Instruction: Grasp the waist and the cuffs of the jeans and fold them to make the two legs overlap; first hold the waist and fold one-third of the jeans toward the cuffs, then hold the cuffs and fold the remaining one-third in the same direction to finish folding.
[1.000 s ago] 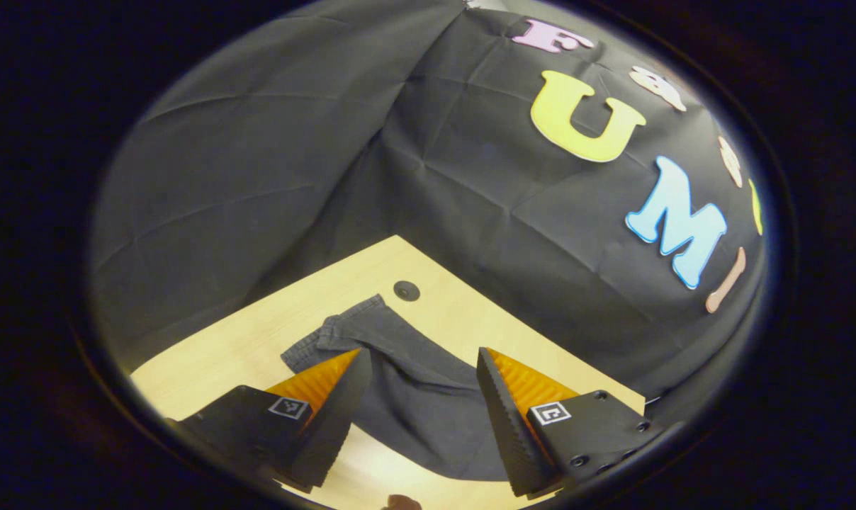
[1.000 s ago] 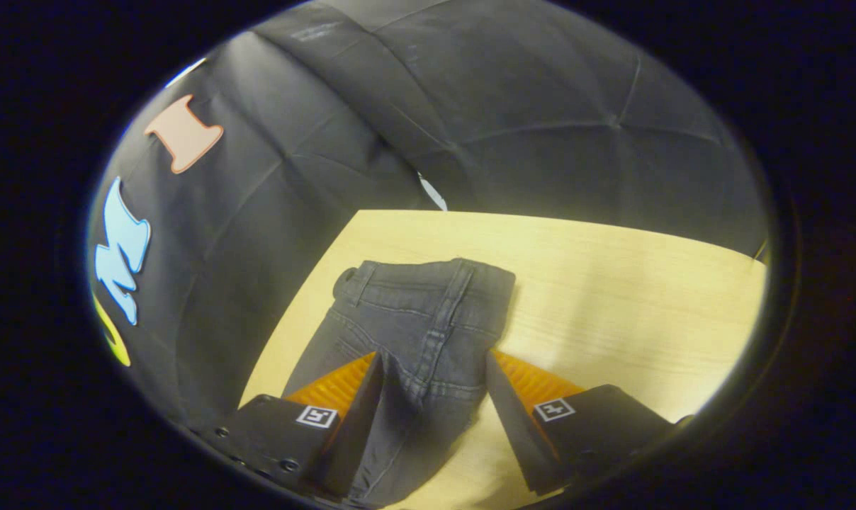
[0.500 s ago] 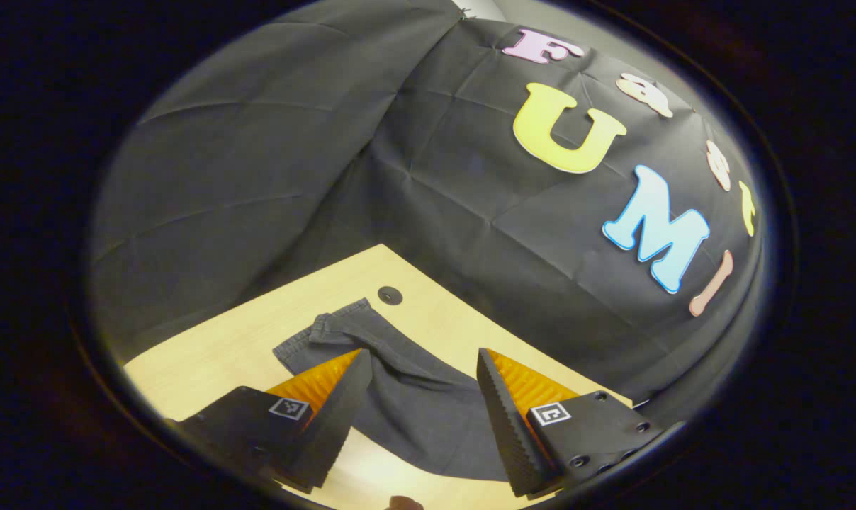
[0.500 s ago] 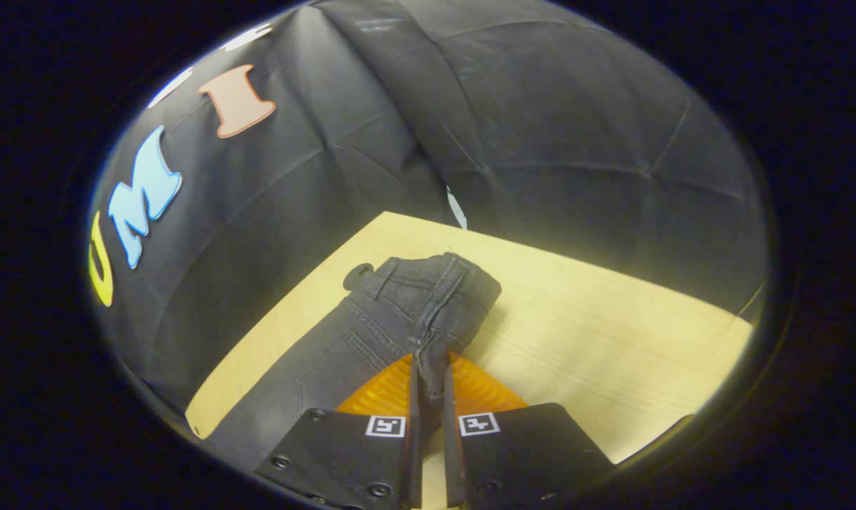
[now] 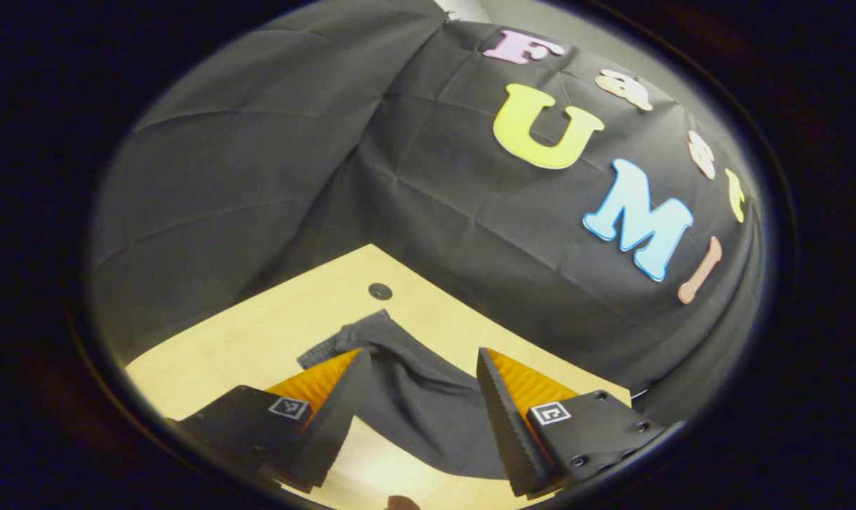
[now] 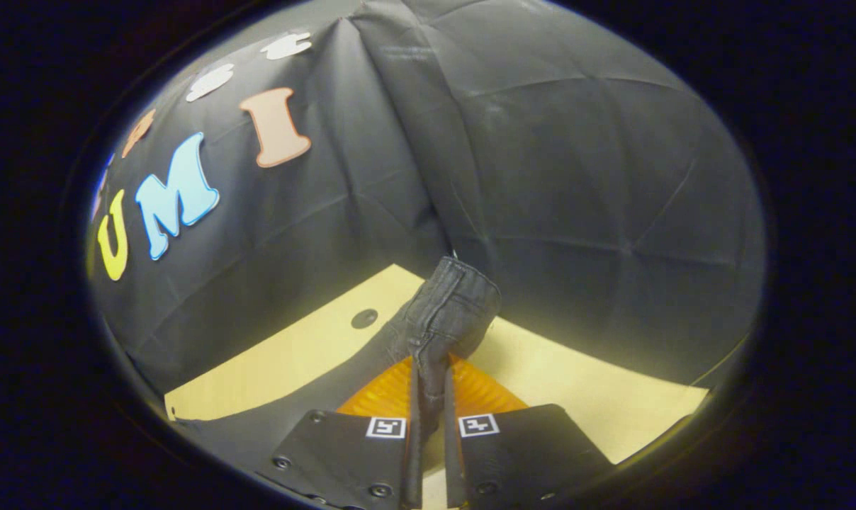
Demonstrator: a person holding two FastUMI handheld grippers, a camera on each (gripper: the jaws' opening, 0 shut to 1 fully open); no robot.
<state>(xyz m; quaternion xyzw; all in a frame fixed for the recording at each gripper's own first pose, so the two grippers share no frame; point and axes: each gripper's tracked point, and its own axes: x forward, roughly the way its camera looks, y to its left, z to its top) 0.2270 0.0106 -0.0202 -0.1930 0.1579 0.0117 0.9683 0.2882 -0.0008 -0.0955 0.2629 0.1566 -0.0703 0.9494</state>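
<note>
While the right gripper [image 6: 429,397] has both fingers pressed together on the jeans [image 6: 448,319] near the waist, we see that end bunched and lifted off the tabletop [image 6: 584,386], standing up ahead of the fingertips. From there the rest of the denim runs down and back along the wood toward the near left edge in the right gripper view. A small dark round fitting [image 6: 364,318] sits in the tabletop just beside the fabric, close to the far edge by the booth wall [image 6: 577,177].

In the left gripper view the left gripper [image 5: 422,386] has its fingers spread wide apart, nothing between them in contact that we can confirm. It hovers over a leg of the jeans [image 5: 421,411], which lies on the tabletop [image 5: 258,333]. The cuff [image 5: 350,338] is rumpled and rests just past the left finger, near the same round fitting [image 5: 380,290] by the table's far corner. The leg curves away toward the right edge under the right finger. Whether the fingertips touch the cloth, we can't tell.
</note>
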